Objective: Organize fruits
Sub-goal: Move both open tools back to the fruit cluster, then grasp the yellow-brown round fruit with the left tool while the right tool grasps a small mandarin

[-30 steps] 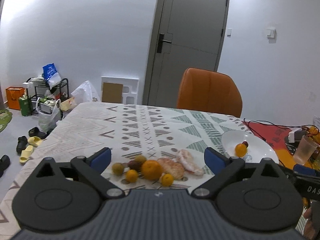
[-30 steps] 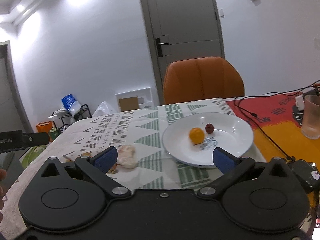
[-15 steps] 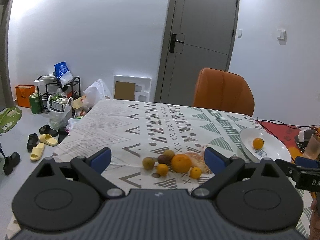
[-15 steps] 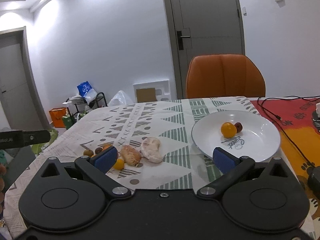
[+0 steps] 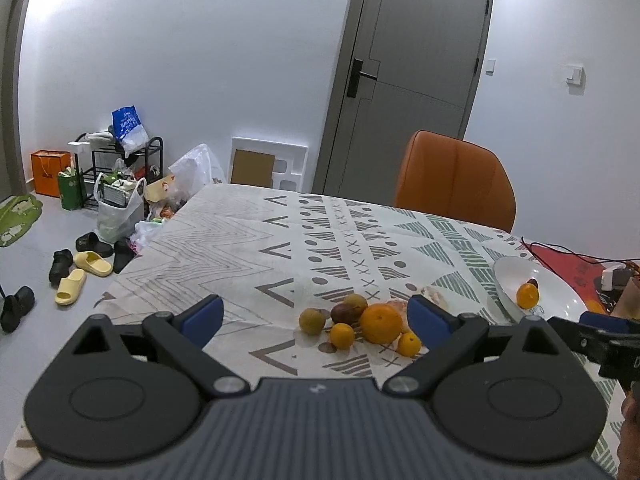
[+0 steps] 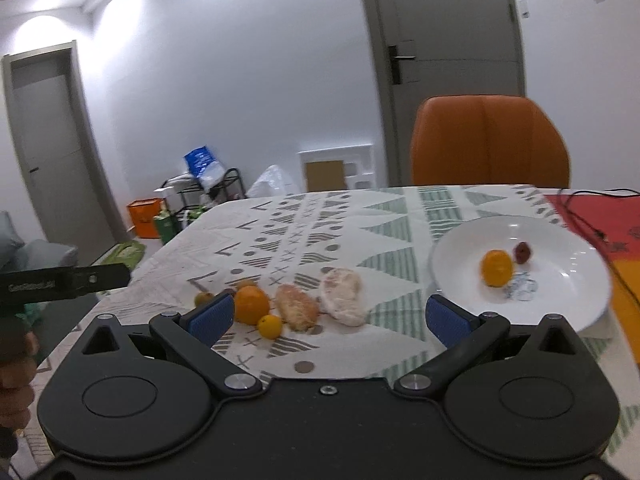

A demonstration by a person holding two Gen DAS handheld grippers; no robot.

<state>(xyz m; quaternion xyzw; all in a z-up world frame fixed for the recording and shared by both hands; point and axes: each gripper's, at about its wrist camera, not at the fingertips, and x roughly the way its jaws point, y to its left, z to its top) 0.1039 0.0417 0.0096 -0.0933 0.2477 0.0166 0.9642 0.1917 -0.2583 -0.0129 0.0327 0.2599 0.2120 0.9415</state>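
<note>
Both your left gripper (image 5: 316, 316) and right gripper (image 6: 328, 316) are spread wide, holding nothing. The fruit cluster (image 5: 360, 326) lies just ahead between the left fingers, 2 fruits sit on the white plate (image 6: 560, 300) right. Nudge the big orange (image 5: 381, 323) and its neighbours may roll.

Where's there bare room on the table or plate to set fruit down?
Free: the white plate right of its small orange and dark fruit; the tablecloth between the fruit pile and orange chair. Crowded: around the pile.
</note>
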